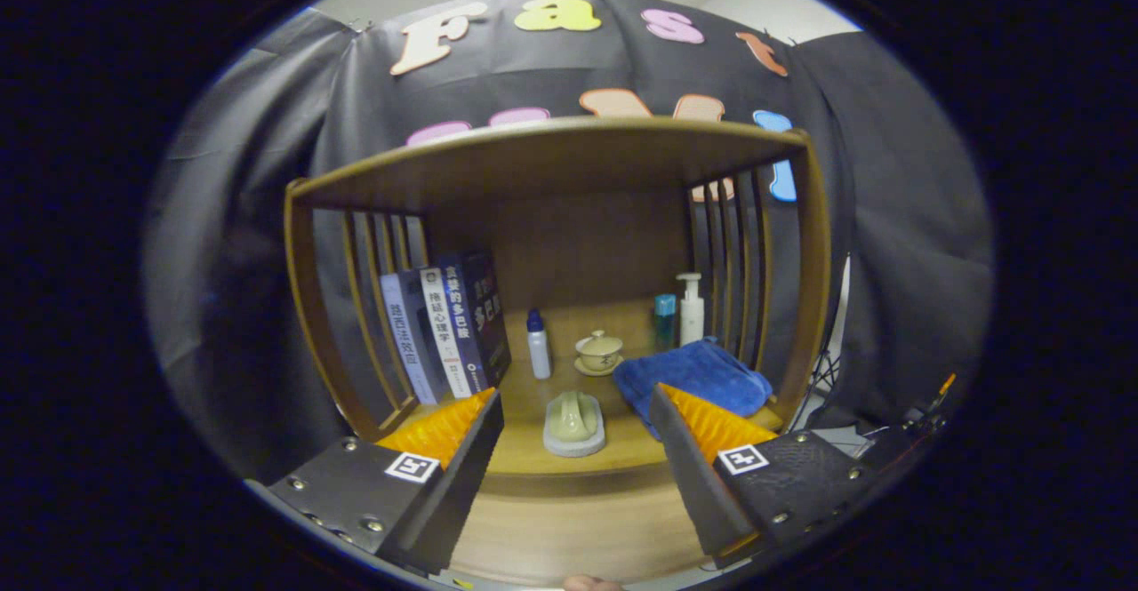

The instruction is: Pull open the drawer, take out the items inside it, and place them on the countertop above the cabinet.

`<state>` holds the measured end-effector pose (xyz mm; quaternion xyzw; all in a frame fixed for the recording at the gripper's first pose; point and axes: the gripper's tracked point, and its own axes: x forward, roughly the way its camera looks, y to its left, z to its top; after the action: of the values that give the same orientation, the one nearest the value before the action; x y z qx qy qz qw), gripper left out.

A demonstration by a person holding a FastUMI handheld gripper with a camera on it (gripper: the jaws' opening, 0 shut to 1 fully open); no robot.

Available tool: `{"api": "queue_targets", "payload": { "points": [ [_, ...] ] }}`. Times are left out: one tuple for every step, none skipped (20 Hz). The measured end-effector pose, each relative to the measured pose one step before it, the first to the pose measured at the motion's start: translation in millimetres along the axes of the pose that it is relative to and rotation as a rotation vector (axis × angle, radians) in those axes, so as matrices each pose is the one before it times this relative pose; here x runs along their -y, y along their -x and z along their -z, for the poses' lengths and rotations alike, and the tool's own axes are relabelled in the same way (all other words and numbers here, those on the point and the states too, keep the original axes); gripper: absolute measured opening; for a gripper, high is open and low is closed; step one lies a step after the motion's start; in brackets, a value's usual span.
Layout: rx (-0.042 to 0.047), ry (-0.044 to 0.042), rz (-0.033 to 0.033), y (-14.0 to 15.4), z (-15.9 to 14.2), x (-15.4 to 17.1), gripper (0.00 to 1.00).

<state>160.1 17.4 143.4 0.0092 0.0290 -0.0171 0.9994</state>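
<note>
My gripper (575, 397) is open, its fingers spread wide in front of a wooden cabinet, holding nothing. Just ahead of them, in the gap, a pale green piece on a round white dish (573, 424) rests on the countertop (533, 458) near its front edge. Below that edge runs a flat wooden panel (569, 529), apparently the drawer front, flush with the cabinet; I see no handle on it. What is inside it is hidden.
On the countertop, under an upper shelf (551, 160), stand books (453, 324) at the left, a small blue-capped bottle (538, 345), a lidded cup on a saucer (598, 351), a blue towel (698, 376), a teal bottle (664, 320) and a white pump bottle (691, 308). Slatted sides close both ends.
</note>
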Motion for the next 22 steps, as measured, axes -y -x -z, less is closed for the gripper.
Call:
{"api": "queue_targets", "payload": {
  "points": [
    [0.02008,0.00805,0.00309,15.66,-4.32,-0.28,0.98],
    [0.02115,0.00916,-0.00498,16.26,-2.24,-3.22,0.98],
    [0.01808,0.01309,-0.00636,15.23,-2.0,-1.07,0.98],
    [0.02438,0.01026,0.00503,14.21,0.55,1.21,0.98],
    [0.01549,0.00942,0.00023,12.97,4.25,0.7,0.98],
    [0.00964,0.00557,-0.00511,12.9,6.93,-3.06,0.98],
    [-0.00074,0.00408,-0.00485,13.22,9.65,-1.73,0.98],
    [-0.00379,0.00027,-0.00555,10.93,11.94,-2.21,0.98],
    [-0.01297,0.00287,-0.01389,9.88,13.82,-3.55,0.98],
    [-0.01055,0.00501,-0.00718,9.92,13.94,-3.84,0.98],
    [-0.00511,0.00066,0.00069,8.03,12.72,-0.83,0.98],
    [-0.00275,0.00023,-0.00101,8.2,11.74,-0.95,0.98],
    [-0.00359,-0.00426,-0.00136,7.11,12.97,-2.71,0.98],
    [-0.00071,-0.00407,-0.00903,3.08,15.81,-4.38,0.98],
    [-0.0054,-0.00349,0.00376,4.78,14.37,-1.75,0.98],
    [-0.00227,0.00782,0.00258,3.21,14.55,0.76,0.98],
    [-0.00671,0.00773,0.01245,2.71,13.87,1.26,0.98],
    [-0.00885,0.01081,0.0039,0.52,15.93,0.88,0.98],
    [-0.01818,0.00396,0.00424,0.72,15.48,-0.84,0.98],
    [-0.01666,0.00726,-0.00453,-0.77,16.95,-1.94,0.98],
    [-0.01776,0.00217,-0.00091,-0.98,12.59,-0.19,0.98],
    [-0.01451,-0.001,0.00279,-1.47,11.38,1.49,0.98]
  ]
}}
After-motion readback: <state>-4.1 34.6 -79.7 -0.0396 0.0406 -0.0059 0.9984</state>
